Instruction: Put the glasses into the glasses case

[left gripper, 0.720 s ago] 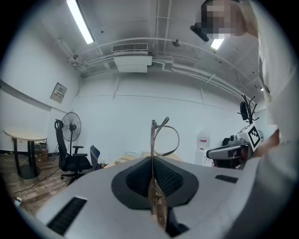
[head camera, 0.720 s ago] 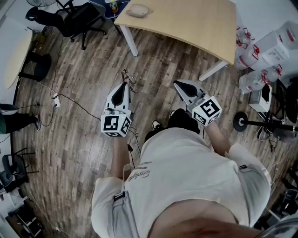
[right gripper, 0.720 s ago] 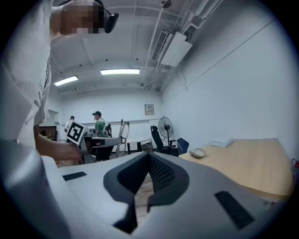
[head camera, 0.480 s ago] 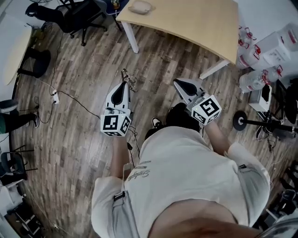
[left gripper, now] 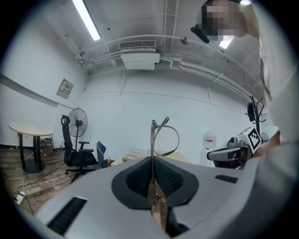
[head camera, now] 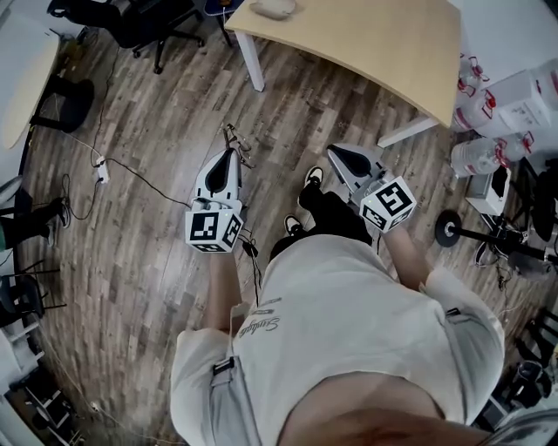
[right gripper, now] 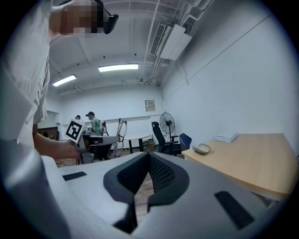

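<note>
My left gripper (head camera: 228,153) is shut on a pair of thin-rimmed glasses (head camera: 235,139), held over the wooden floor. In the left gripper view the glasses (left gripper: 163,137) stick up from between the closed jaws of the left gripper (left gripper: 153,158). A beige glasses case (head camera: 273,7) lies on the far end of the light wooden table (head camera: 375,43), well ahead of both grippers. My right gripper (head camera: 335,155) is level with the left one, its jaws together and empty. The right gripper view has its tips (right gripper: 148,153) closed, the case (right gripper: 202,149) on the table to the right, and the glasses (right gripper: 119,135) to the left.
A black office chair (head camera: 144,22) stands left of the table. Cables and a power strip (head camera: 102,170) lie on the floor at the left. Boxes and water bottles (head camera: 510,113) and a black stand base (head camera: 453,228) sit at the right. Two people (right gripper: 91,122) stand far back.
The person has stepped forward: the table and floor have shifted in the head view and a shoe now shows ahead. Both grippers keep their pose; the left still holds the glasses.
</note>
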